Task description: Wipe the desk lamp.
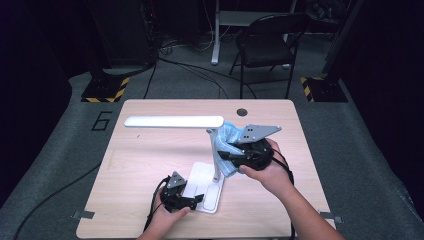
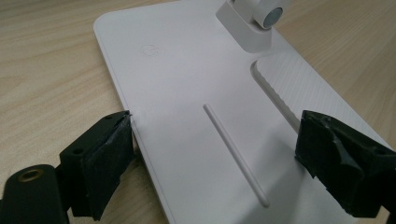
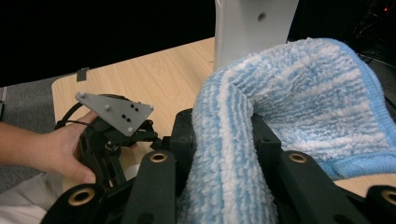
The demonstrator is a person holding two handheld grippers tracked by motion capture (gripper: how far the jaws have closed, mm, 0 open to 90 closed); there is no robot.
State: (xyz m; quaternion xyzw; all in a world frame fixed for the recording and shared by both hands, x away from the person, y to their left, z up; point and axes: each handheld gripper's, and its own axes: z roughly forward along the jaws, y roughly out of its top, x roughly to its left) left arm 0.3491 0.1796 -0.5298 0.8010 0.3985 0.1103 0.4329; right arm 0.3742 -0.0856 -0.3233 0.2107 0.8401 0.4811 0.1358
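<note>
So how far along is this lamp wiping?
Done: can't tell which parts are already clean. In hand: the left gripper braces the lamp base, its jaws spread across it, while the right gripper presses a blue cloth against the post. Left: probably the long head.

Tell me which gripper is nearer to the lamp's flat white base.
Left. The left gripper sits at the lamp base, its jaws on either side of the base's near end. The right gripper, shut on the blue cloth, is higher up beside the lamp's post.
</note>
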